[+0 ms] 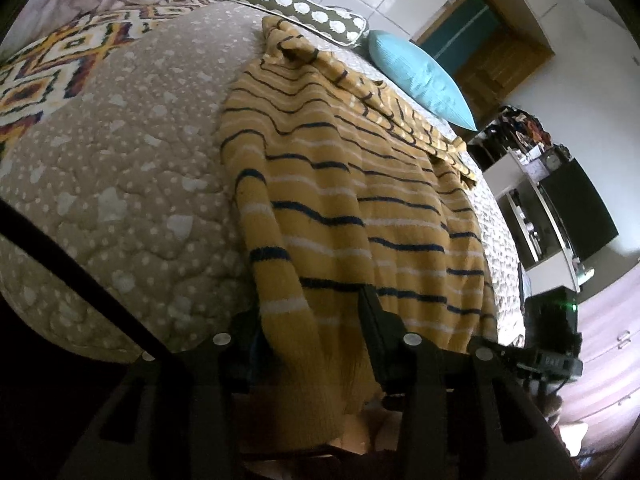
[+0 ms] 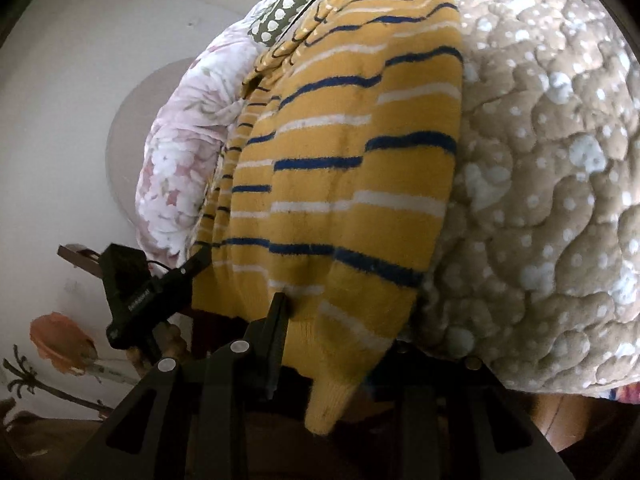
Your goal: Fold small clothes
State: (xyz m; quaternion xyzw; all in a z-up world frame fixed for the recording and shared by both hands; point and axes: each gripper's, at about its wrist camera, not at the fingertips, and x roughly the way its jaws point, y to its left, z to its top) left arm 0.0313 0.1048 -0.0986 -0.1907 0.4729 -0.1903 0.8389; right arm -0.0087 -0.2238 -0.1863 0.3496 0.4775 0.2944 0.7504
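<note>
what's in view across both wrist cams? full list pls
sweater: 1, mustard with navy and white stripes, spread on the bed, hem and sleeve hanging over the near edge
quilt: 1, beige with white dots, covering the bed
patterned blanket: 1, white, orange and navy, far left of the bed
floral duvet: 1, white and pink, bunched at the far end
bolster pillow: 1, olive with white spots, far end
cushion: 1, turquoise, by the bolster pillow
left hand-held gripper: 1, black, sleeve between its fingers
right hand-held gripper: 1, black, at the hem
</note>
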